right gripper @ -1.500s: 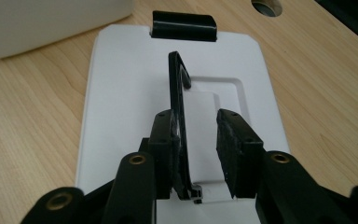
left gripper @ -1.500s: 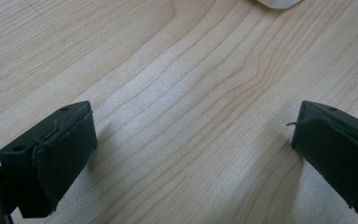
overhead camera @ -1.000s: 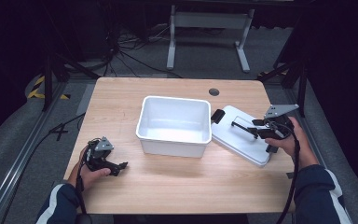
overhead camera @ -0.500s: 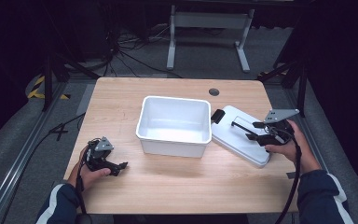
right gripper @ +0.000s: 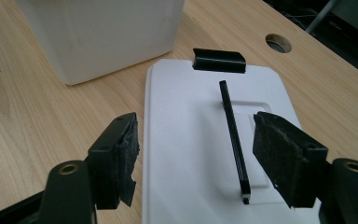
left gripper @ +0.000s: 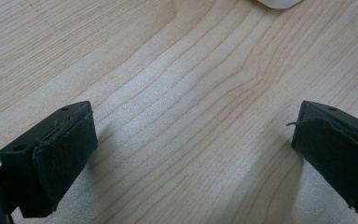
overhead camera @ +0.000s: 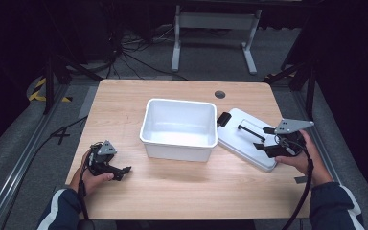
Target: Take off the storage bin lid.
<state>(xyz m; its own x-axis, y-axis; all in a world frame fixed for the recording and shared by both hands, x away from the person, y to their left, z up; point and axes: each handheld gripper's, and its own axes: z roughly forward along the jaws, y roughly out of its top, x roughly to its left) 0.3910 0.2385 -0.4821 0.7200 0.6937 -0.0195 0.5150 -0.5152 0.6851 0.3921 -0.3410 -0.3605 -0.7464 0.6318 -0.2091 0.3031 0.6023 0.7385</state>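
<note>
A white bin (overhead camera: pixel 179 127) stands in the middle of the wooden table. Its white lid (overhead camera: pixel 244 141) lies flat to the right of it, with a thin black handle (overhead camera: pixel 248 129) and a black clip (overhead camera: pixel 224 119). My right gripper (overhead camera: pixel 262 138) hovers over the lid's near end. Its jaws have just been opening and stand apart; the handle (right gripper: pixel 233 135) runs between the pads without touching them. In the right gripper view the right gripper (right gripper: pixel 198 142) is open above the lid (right gripper: pixel 186 154). My left gripper (overhead camera: pixel 123 172) rests at the front left, open over bare wood (left gripper: pixel 193 135).
A round cable hole (overhead camera: pixel 220 94) sits in the table behind the lid. A corner of the bin (left gripper: pixel 279 3) shows at the top of the left gripper view. Dark floor, cables and a stand frame (overhead camera: pixel 211 21) lie beyond the far edge.
The right gripper's jaws have spread off the lid's handle, and that hand has drawn back slightly toward the table's right edge. The left hand has kept still.
</note>
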